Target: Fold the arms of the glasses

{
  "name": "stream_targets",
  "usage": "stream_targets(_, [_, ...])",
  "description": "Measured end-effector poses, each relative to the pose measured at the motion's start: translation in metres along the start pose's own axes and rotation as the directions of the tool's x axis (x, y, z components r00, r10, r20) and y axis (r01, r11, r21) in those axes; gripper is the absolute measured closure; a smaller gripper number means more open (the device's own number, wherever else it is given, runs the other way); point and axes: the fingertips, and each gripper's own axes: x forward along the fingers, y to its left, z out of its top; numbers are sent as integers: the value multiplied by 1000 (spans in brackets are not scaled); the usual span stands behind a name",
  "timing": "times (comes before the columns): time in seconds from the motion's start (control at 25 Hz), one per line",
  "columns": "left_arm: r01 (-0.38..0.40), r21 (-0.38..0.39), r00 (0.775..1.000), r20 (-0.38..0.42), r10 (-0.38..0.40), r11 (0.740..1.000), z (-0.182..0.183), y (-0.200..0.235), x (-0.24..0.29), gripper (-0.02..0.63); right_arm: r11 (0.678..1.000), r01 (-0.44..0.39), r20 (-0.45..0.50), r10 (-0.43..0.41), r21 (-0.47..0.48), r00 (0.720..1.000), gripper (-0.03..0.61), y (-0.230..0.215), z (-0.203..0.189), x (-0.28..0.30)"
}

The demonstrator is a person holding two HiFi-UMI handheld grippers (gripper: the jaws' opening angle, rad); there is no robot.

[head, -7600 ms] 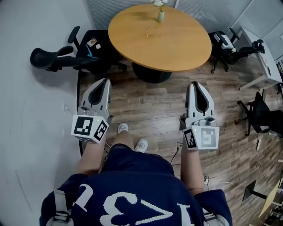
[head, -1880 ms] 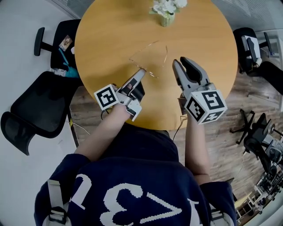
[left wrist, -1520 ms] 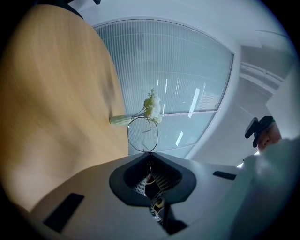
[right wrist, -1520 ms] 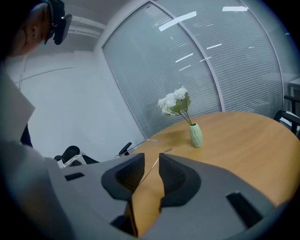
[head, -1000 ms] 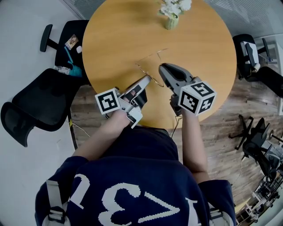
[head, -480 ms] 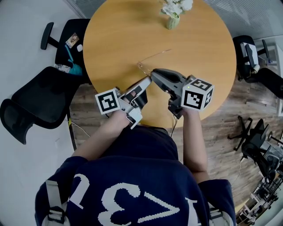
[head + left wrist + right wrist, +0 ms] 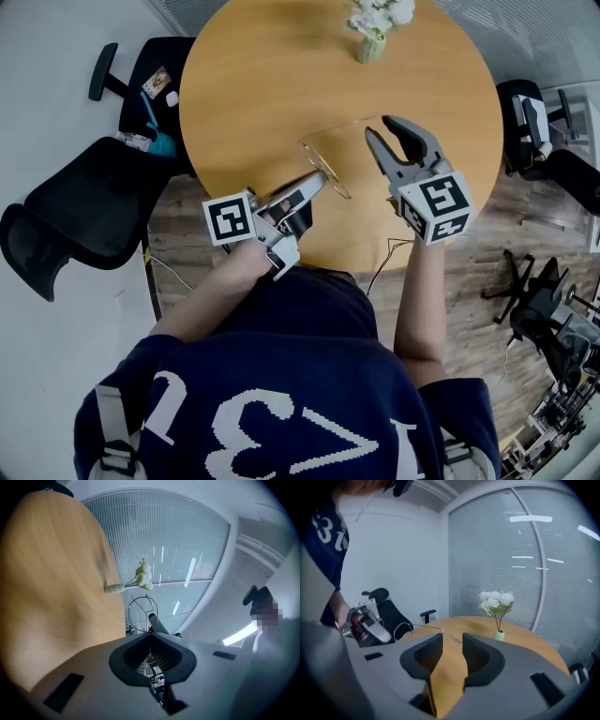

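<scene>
Nearest the camera is the person's navy shirt [image 7: 281, 375], with both forearms reaching out over the near edge of the round wooden worktop [image 7: 272, 75]. The left gripper [image 7: 317, 178] lies about level and points up and to the right in the head view. Its 2 jaws are pressed together on the thin wire frame of the glasses [image 7: 143, 614], and 1 round lens rim stands just past the jaw tips. The glasses sit low over the near part of the worktop, between the 2 grippers. From the pinched frame, 1 slim arm of the glasses runs off toward the right gripper [image 7: 380, 127]. That gripper is just beside the glasses on their right and tilts downward. Its jaws are opening and already stand wide, and only bare worktop shows in the gap between them. The end of the glasses arm lies just beyond their tips, and the pads do not press on it. Farther back, near the far edge of the worktop, stands a small vase of white flowers [image 7: 371, 42]. A black office chair [image 7: 66, 216] stands on the floor at the worktop's left.
</scene>
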Motion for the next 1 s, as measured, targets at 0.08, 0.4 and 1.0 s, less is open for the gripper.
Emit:
stream_targets(0.08, [-13, 8, 1000, -17, 13, 1000, -2, 1, 0, 595, 986, -8, -57, -1, -168, 998, 439, 6, -2, 6])
stream_targets(0.4, [-52, 29, 998, -33, 53, 998, -10, 4, -6, 594, 875, -115, -217, 11, -471, 976, 436, 37, -23, 20])
stream_targets(1.0, [-48, 57, 999, 4, 48, 997, 6, 0, -2, 594, 810, -480, -322, 380, -337, 867, 540, 101, -37, -13])
